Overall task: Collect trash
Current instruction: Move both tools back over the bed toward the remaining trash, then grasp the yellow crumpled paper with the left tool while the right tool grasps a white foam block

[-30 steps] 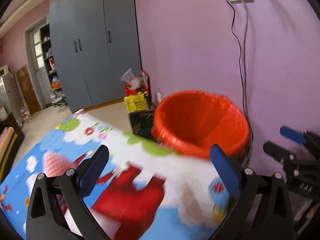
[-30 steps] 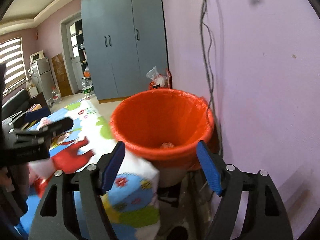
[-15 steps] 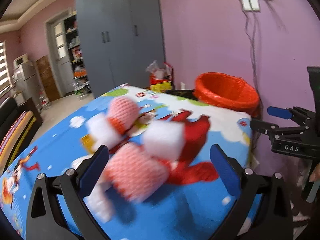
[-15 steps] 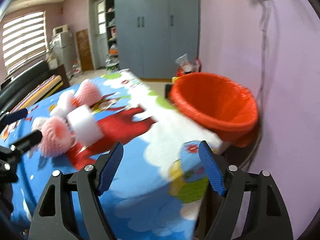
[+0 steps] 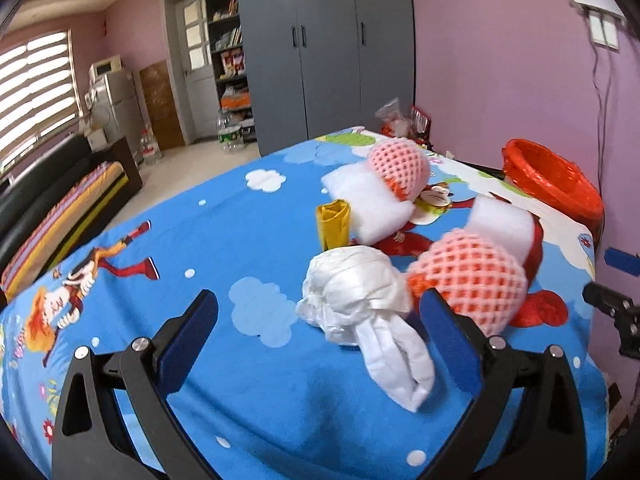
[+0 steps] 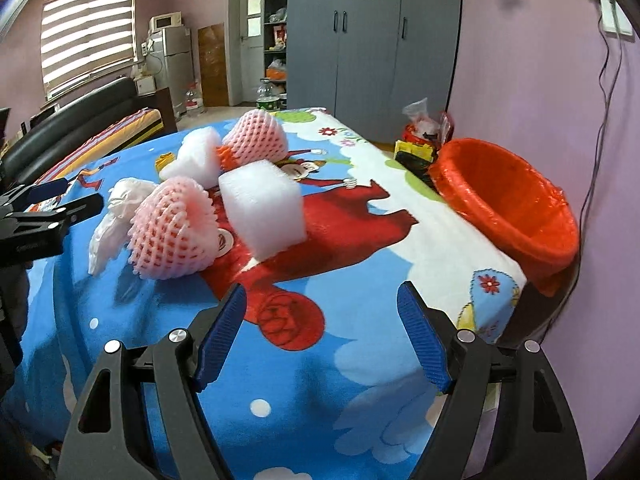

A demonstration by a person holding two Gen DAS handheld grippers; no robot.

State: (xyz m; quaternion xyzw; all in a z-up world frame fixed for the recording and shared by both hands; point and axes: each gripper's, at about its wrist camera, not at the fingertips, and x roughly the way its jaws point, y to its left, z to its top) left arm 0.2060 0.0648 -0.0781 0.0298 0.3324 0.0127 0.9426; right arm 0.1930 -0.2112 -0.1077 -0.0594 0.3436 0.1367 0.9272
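Trash lies on the cartoon tablecloth (image 5: 200,240): a crumpled white plastic bag (image 5: 360,296), two pink foam nets (image 5: 468,276) (image 5: 398,160), two white foam blocks (image 5: 504,224) (image 5: 368,196) and a yellow wrapper (image 5: 333,222). My left gripper (image 5: 320,344) is open and empty just short of the white bag. My right gripper (image 6: 322,340) is open and empty over the table's near part, with the near net (image 6: 172,228) and a foam block (image 6: 264,208) ahead to the left. The orange bin (image 6: 508,200) stands beside the table on the right.
A purple wall with a hanging cable (image 6: 600,92) runs along the right. Bags of clutter (image 6: 424,136) sit on the floor behind the bin. A grey wardrobe (image 6: 360,40), a fridge (image 6: 168,64) and a black sofa (image 6: 80,128) stand further off.
Both grippers have swung left from the orange bin to the table. The trash pile, off to the side before, now lies in front of them. Both stay open and empty.
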